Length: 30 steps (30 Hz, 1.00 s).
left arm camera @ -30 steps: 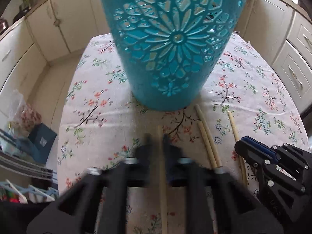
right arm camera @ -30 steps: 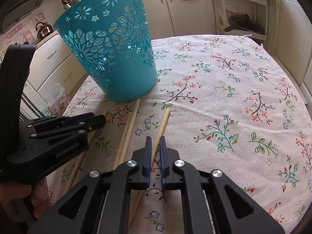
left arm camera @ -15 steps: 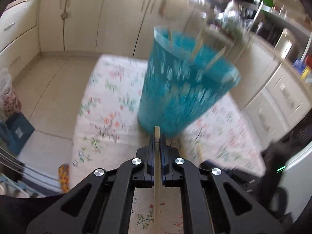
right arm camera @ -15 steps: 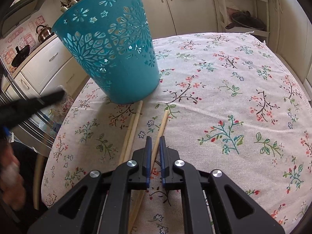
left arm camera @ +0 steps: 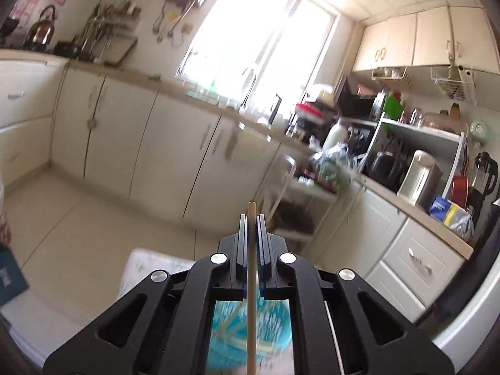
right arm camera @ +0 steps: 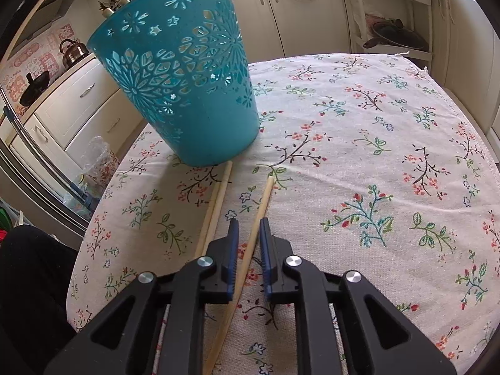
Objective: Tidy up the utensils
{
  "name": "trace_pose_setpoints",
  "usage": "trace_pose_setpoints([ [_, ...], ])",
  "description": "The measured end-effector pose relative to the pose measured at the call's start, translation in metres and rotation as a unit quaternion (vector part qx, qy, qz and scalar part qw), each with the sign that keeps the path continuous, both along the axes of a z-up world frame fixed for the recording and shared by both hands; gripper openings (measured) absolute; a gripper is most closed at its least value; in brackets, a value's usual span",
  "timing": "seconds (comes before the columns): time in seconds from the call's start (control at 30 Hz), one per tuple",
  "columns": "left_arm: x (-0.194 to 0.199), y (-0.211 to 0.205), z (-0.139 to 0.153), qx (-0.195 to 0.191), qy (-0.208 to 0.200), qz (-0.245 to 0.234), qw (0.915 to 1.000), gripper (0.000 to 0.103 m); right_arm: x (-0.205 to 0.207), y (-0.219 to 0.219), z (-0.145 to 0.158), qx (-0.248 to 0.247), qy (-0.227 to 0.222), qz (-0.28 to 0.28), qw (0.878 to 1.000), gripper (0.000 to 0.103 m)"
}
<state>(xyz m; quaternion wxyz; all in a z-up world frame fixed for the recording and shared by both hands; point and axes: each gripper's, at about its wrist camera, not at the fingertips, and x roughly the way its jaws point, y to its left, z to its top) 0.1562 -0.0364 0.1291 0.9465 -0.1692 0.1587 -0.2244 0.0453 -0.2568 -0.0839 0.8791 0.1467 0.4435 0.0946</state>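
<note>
My left gripper (left arm camera: 251,218) is shut on a wooden chopstick (left arm camera: 251,281) and held high, facing the kitchen counter. The teal cut-out basket (left arm camera: 250,334) shows blurred below, through the gripper's frame. In the right wrist view the same basket (right arm camera: 184,93) stands on the floral tablecloth (right arm camera: 359,162). My right gripper (right arm camera: 248,222) sits low over the cloth, its jaws opening, and a chopstick (right arm camera: 264,200) lies on the cloth between them with a gap on each side. Two more chopsticks (right arm camera: 218,197) lie just to the left, reaching the basket's base.
Cream cabinets and a cluttered counter (left arm camera: 406,200) ring the table. A wire rack with a pan (right arm camera: 397,34) stands beyond the table's far edge. A dark sleeve (right arm camera: 28,281) fills the lower left. The cloth's edge drops off at left and right.
The left gripper lifted the chopstick off the cloth, rose above the basket and tilted up toward the kitchen. It left the right wrist view. The right jaws widened slightly around their chopstick.
</note>
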Motion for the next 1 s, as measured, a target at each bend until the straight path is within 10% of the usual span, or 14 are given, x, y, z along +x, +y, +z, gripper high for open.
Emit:
trace_pose_setpoints([
  [1.0,0.053,-0.049,-0.042,0.095,-0.010,0.018,0.9953,0.005,0.002,-0.001,0.000,0.016,-0.001,0.006,1.000,0.023],
])
